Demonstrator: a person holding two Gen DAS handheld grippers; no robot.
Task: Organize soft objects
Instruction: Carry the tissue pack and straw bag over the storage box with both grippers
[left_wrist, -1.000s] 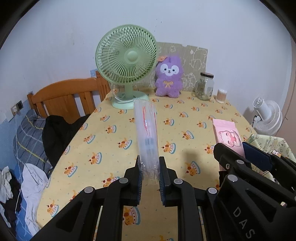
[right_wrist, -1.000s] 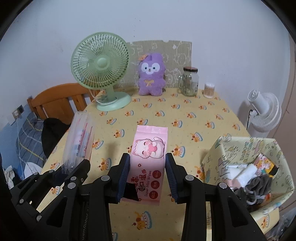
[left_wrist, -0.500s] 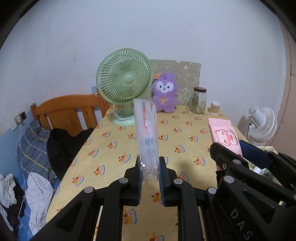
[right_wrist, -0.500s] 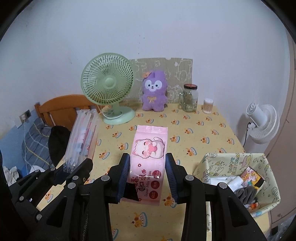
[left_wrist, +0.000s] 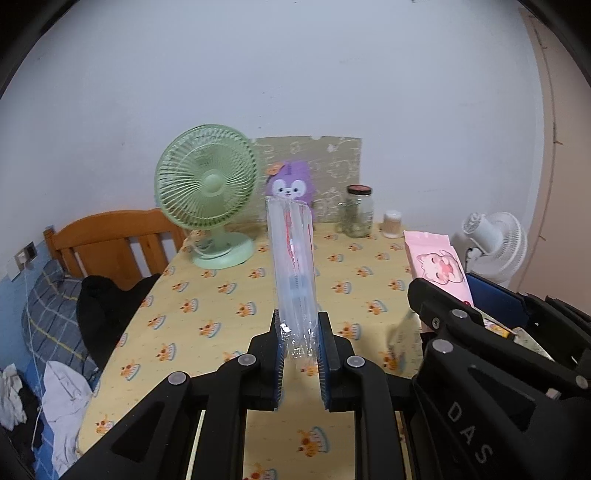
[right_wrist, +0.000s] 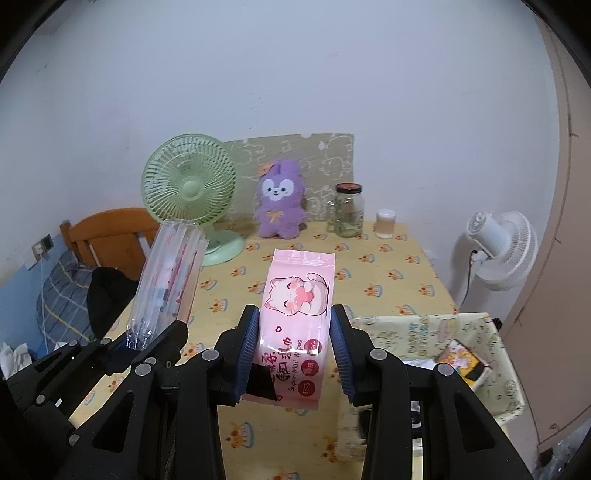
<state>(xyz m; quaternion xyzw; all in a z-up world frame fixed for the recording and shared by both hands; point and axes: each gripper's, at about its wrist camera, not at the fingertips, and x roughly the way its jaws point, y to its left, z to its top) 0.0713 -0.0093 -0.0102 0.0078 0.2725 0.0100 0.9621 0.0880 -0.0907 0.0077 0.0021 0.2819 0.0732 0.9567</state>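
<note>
Left gripper (left_wrist: 298, 343): jaws clamped narrow on the bottom end of a clear plastic pack (left_wrist: 293, 273), which stands up toward 12 o'clock, held in the air above the surface (left_wrist: 207, 295); red-and-white contents show through, can't tell what they are. In the right wrist view the same clear plastic pack (right_wrist: 168, 284) sits at 9 o'clock, tilted slightly toward 1 o'clock. Right gripper (right_wrist: 293, 350): jaws set wider, pinching both long edges of a pink wipes pack (right_wrist: 295, 314) with a cat print, held flat and lifted off the surface, top edge pointing to 12 o'clock. From the left wrist view the wipes pack (left_wrist: 436, 266) shows at 3 o'clock. Fabric bin (right_wrist: 476, 354) at 4 o'clock of the right gripper, just beside the surface edge, already holding mixed items: white cloth, something grey, a small yellow packet. Back of surface, left to right: green desk fan (right_wrist: 190, 192), purple plush (right_wrist: 280, 206), glass jar (right_wrist: 347, 212), small container (right_wrist: 385, 223). White fan (right_wrist: 498, 251) stands off the surface at 3 o'clock.
</note>
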